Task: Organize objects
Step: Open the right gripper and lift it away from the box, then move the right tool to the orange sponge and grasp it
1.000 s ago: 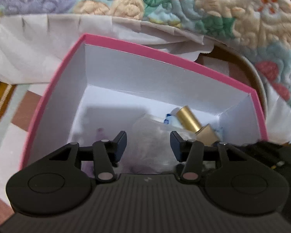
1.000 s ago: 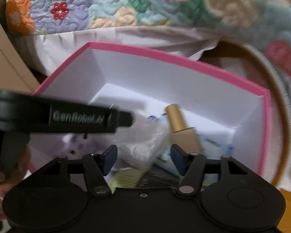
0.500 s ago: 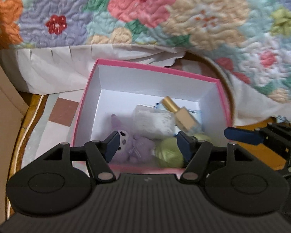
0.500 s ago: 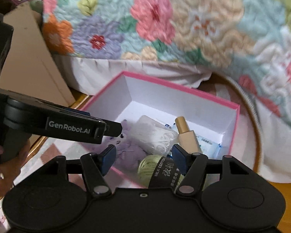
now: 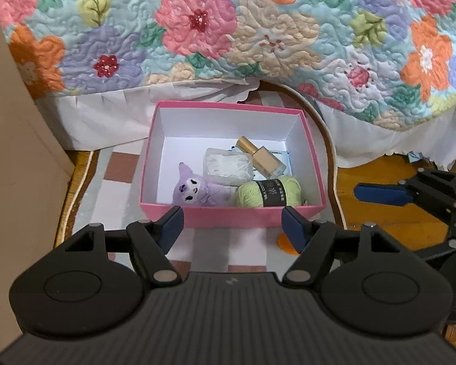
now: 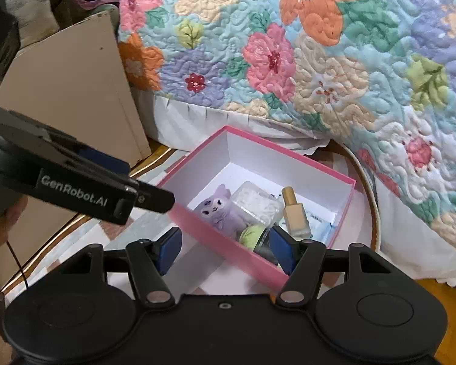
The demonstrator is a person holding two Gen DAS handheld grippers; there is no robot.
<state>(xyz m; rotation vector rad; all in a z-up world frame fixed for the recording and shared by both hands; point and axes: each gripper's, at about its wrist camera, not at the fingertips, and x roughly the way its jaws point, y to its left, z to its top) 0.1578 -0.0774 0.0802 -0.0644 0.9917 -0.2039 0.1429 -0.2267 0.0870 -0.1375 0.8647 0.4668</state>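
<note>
Both tongs empty above the filled pink box

At the bottom of each frame, the left tongs point(image 5: 232, 223) have just been opening and stand wide with nothing between them, as do the right tongs point(image 6: 225, 248). Mid-frame, the pink box point(image 5: 228, 214) on the rug holds a purple plush point(image 5: 197, 190), green yarn point(image 5: 269, 194), a clear case point(image 5: 228, 165) and a gold-capped bottle point(image 5: 261, 158). Behind lies the quilted bed point(image 5: 258, 30). Judged risk: a low pass could catch the light box's rim and tip it.

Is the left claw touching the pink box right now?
Apart. In the right wrist view, the left claw hangs above the rug, a clear gap short of the pink box.
</note>
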